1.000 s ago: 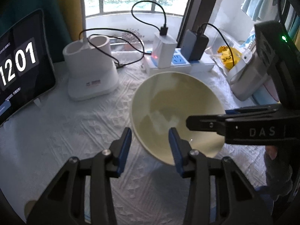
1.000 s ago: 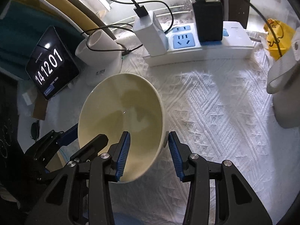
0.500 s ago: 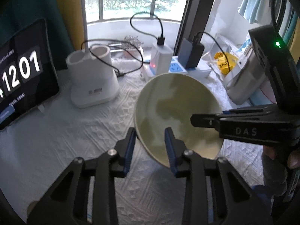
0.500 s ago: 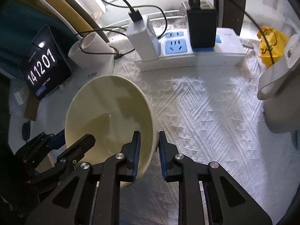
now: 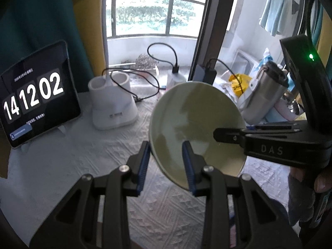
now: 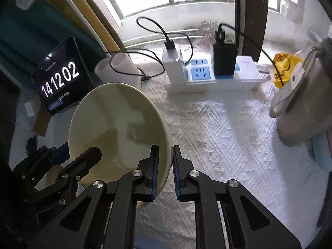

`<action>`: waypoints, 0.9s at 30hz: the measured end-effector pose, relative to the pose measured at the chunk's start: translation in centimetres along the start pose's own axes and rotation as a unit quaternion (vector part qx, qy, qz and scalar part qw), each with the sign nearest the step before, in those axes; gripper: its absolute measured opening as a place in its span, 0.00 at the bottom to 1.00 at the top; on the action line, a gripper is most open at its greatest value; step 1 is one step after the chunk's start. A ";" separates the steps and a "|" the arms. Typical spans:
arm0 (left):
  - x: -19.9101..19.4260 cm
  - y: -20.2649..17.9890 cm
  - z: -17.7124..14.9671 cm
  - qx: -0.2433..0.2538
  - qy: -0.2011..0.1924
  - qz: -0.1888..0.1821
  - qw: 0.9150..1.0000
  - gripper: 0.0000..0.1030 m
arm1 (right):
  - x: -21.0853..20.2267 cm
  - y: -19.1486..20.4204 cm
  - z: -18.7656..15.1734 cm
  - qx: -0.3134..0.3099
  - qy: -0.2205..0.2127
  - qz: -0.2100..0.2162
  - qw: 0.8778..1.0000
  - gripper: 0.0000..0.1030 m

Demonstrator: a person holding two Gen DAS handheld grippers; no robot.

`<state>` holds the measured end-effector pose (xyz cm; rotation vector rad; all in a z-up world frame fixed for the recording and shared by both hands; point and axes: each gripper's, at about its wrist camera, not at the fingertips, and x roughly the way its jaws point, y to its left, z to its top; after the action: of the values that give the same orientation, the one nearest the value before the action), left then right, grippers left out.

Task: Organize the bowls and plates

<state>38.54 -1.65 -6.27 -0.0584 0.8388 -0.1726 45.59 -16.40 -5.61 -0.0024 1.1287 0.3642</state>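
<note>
- A table covered by a white cloth (image 6: 228, 128) with a woven diamond pattern fills the lower half of both views.
- Behind it, across the top of both frames, a window (image 5: 149, 14) with dark bars shows green foliage; a dark vertical frame post runs down at upper right of centre.
- At left in both views a tablet (image 5: 37, 95) leans upright, its black screen showing large white digits.
- Just right of the tablet stands a white holder (image 5: 113, 103) with two round openings; a black cable (image 5: 132, 83) loops over it. Whether anything is inside the openings cannot be told.
- At upper centre of the right wrist view a white power strip (image 6: 215, 78) with blue sockets carries a white charger (image 6: 173, 64) and a black charger (image 6: 225, 59), both plugged in.
- At the right edge sit a steel flask (image 5: 263, 95) and, behind it, a yellow bag (image 6: 284, 70).
- A pale cream bowl (image 6: 118, 128) is held tilted above the cloth, left of centre in the right wrist view and centre in the left, its inside empty.
- The right gripper (image 6: 166, 166) has just been closing; its blue pads now clamp the bowl's right rim.
- The left gripper (image 5: 166, 166) straddles the bowl's lower left rim, one finger outside and one inside, pinching the wall.
</note>
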 end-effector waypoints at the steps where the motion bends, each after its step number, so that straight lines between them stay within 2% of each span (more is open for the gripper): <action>1: -0.5 0.0 -0.1 0.000 -0.004 0.000 1.000 0.32 | -0.4 0.1 -0.1 -0.002 -0.002 -0.001 1.000 0.14; 18: -6.7 -1.2 -1.1 0.007 -0.044 -0.010 0.999 0.32 | -6.5 2.9 -2.9 -0.016 -0.038 -0.012 0.999 0.14; 27: -9.1 -1.9 -2.4 0.011 -0.051 -0.012 0.999 0.32 | -8.4 3.7 -5.0 -0.020 -0.045 -0.011 0.999 0.14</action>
<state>30.53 -1.91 -1.02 -0.0562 0.7335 -0.2007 36.95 -16.23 0.31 -0.0328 1.0321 0.3635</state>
